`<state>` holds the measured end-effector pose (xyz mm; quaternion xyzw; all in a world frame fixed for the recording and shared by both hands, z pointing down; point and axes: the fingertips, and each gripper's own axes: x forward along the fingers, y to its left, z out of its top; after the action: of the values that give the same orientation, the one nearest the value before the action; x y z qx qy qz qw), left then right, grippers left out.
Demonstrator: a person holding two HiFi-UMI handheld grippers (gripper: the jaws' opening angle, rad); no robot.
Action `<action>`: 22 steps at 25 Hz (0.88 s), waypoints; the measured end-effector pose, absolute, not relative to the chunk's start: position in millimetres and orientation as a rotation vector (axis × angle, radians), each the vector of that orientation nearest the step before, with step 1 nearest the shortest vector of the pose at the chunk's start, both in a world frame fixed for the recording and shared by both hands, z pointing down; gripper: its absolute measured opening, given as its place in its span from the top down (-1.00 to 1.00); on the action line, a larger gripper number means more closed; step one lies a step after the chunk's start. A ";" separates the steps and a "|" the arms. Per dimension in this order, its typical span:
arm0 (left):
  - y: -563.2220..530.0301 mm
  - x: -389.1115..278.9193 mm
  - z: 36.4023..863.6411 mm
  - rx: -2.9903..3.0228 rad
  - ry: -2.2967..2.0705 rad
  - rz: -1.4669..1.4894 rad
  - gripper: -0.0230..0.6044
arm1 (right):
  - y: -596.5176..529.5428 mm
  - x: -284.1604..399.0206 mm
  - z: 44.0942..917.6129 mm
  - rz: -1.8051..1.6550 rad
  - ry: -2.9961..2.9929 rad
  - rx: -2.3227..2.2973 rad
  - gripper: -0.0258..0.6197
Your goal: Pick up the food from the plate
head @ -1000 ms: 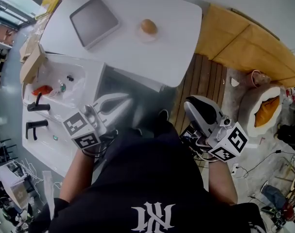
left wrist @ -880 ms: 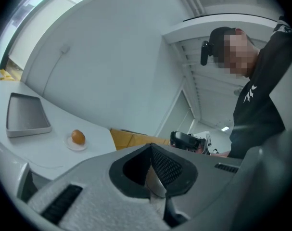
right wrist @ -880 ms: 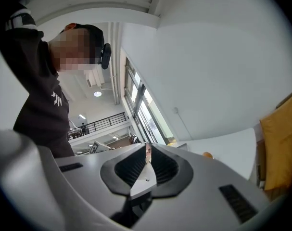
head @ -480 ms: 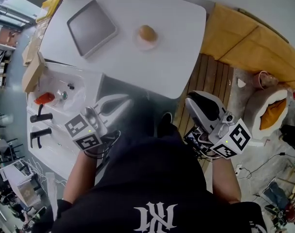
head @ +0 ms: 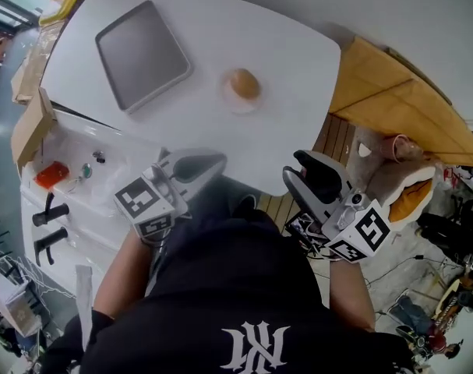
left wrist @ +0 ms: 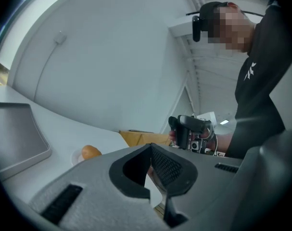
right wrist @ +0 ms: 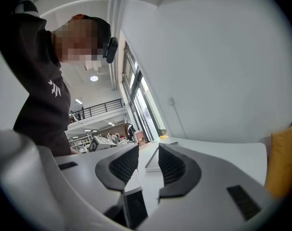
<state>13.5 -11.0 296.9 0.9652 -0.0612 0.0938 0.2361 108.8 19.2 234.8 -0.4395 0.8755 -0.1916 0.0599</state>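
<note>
Both grippers have swung in to the near edge of the white table [head: 298,61]. The left gripper [head: 218,160] is clenched on nothing. The right gripper [head: 292,167] has just been easing its jaws apart, with nothing between them. The round orange-brown food [head: 243,84] sits untouched on its small pale plate [head: 236,106] mid-table, beside the flat grey tray [head: 142,53] and well ahead of both. I'd say the reach is only starting.

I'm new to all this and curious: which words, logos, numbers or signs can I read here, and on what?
White interlocked-letter monogram on the person's black shirt: the letters are not clear enough to quote.
Black-and-white square code patterns on the left cube and right cube: no letters.
No other readable text.
</note>
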 end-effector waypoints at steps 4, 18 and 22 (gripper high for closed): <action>-54.4 11.2 316.1 2.603 -0.108 0.215 0.91 | -33.1 96.1 243.8 -0.601 2.701 -1.410 0.52; -119.2 16.5 390.3 2.459 -0.251 0.221 0.91 | -150.5 115.9 349.9 -0.779 2.806 -1.413 -0.09; -119.8 15.5 404.3 2.430 -0.281 0.205 0.91 | -177.6 110.1 403.6 -0.801 2.922 -1.399 -0.24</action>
<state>15.5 -119.8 404.3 0.9320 -0.1079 0.0786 0.3369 110.1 -177.6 403.6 -0.4173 0.8714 -0.2389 -0.0974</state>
